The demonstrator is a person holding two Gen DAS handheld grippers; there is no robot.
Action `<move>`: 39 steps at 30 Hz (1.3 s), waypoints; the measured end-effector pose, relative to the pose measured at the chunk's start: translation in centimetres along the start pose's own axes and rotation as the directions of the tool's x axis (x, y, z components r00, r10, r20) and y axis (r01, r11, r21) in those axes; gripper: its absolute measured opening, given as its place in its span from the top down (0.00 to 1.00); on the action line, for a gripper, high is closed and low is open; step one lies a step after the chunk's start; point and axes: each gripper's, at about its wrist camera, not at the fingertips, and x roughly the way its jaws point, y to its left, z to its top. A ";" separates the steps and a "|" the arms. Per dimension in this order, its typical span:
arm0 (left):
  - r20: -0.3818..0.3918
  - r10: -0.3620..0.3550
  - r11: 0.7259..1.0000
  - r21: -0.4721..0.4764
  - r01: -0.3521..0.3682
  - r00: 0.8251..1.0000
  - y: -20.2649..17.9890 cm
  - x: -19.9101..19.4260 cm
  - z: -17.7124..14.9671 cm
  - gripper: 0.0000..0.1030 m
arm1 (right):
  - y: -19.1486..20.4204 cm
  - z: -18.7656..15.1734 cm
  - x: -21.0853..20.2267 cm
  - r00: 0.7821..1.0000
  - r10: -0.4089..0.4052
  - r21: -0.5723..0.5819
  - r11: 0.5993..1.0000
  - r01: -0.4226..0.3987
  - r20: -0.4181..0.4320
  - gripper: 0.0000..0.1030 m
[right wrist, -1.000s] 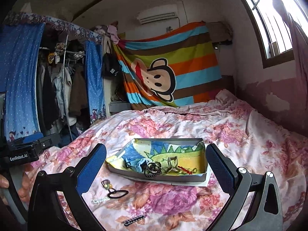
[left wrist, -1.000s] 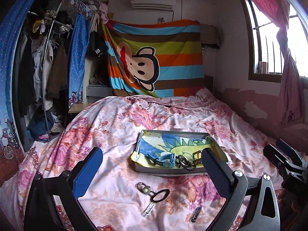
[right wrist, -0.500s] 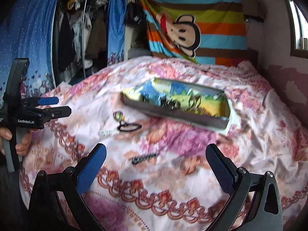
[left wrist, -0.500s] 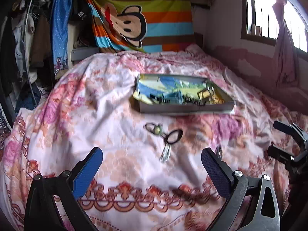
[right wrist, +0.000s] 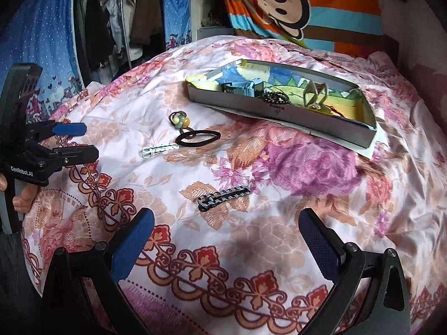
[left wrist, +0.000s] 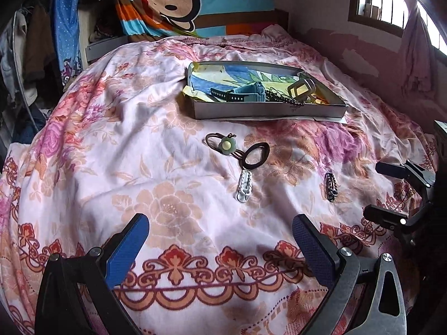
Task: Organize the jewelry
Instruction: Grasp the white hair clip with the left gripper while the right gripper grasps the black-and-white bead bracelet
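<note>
A shallow grey box (left wrist: pixel 268 110) (right wrist: pixel 276 110) with a cartoon lining sits on the floral bedspread and holds a blue watch (left wrist: pixel 245 95), a dark bead bracelet (right wrist: pixel 275 97) and other pieces. In front of it lie a green-flower hair tie (left wrist: pixel 226 145) (right wrist: pixel 180 121), a dark hair loop (left wrist: pixel 255 156) (right wrist: pixel 198 137), a white clip (left wrist: pixel 244 185) (right wrist: pixel 159 149) and a black patterned clip (left wrist: pixel 331 185) (right wrist: pixel 222 194). My left gripper (left wrist: pixel 220 233) is open and empty, short of the white clip. My right gripper (right wrist: pixel 226 230) is open and empty, just short of the black clip.
The bedspread (left wrist: pixel 139 139) falls away at the left and near edges. A clothes rack with blue curtains (right wrist: pixel 56 28) stands left. A striped monkey blanket (left wrist: pixel 181 0) hangs behind the bed. A wall with a window (left wrist: pixel 391 8) is on the right.
Both grippers have tipped down and moved closer to the bed. The loose pieces now lie just beyond the fingertips. Both stay open.
</note>
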 end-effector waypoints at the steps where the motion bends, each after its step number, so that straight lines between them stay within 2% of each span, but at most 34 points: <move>1: -0.003 -0.004 1.000 0.005 0.004 1.000 0.0 0.2 0.2 0.00 | -0.1 0.1 0.2 1.000 0.006 -0.002 1.000 -0.006 -0.004 0.02; 7: -0.035 -0.072 0.997 0.006 0.073 0.997 -0.1 1.9 1.4 0.00 | -1.0 0.9 2.3 0.997 0.062 -0.006 0.998 -0.062 -0.052 0.02; 14: -0.072 -0.161 0.987 0.007 0.162 0.984 -0.5 3.7 2.3 0.35 | -1.2 1.1 4.4 0.989 0.100 0.002 0.995 -0.100 -0.108 0.04; 17: -0.096 -0.199 0.980 0.005 0.200 0.975 -0.7 5.0 2.8 0.46 | -1.1 1.0 5.1 0.986 0.105 -0.003 0.994 -0.106 -0.130 0.11; 19: -0.106 -0.214 0.976 0.003 0.216 0.971 -0.9 5.6 3.1 0.52 | -1.1 1.0 5.3 0.985 0.106 0.000 0.994 -0.107 -0.138 0.19; 21: -0.120 -0.228 0.973 -0.005 0.229 0.966 -0.9 6.3 3.3 0.58 | -1.2 1.0 5.6 0.983 0.111 0.008 0.994 -0.111 -0.148 0.22; 24: -0.161 -0.219 0.976 -0.023 0.218 0.962 -0.9 7.6 3.3 0.66 | -1.2 1.1 5.6 0.983 0.109 0.016 0.994 -0.107 -0.150 0.26; 26: -0.184 -0.211 0.978 -0.036 0.208 0.960 -0.8 8.2 3.3 0.67 | -1.2 1.1 5.5 0.983 0.107 0.021 0.994 -0.105 -0.150 0.29; 34: -0.196 -0.185 0.983 -0.029 0.182 0.963 -1.0 8.6 3.0 0.68 | -1.6 1.2 6.0 0.968 0.194 0.144 0.975 -0.171 -0.160 0.30; 39: -0.194 -0.171 0.985 -0.050 0.164 0.966 -0.7 8.9 3.0 0.77 | -2.1 0.9 6.7 0.971 0.184 0.224 0.963 -0.147 -0.155 0.37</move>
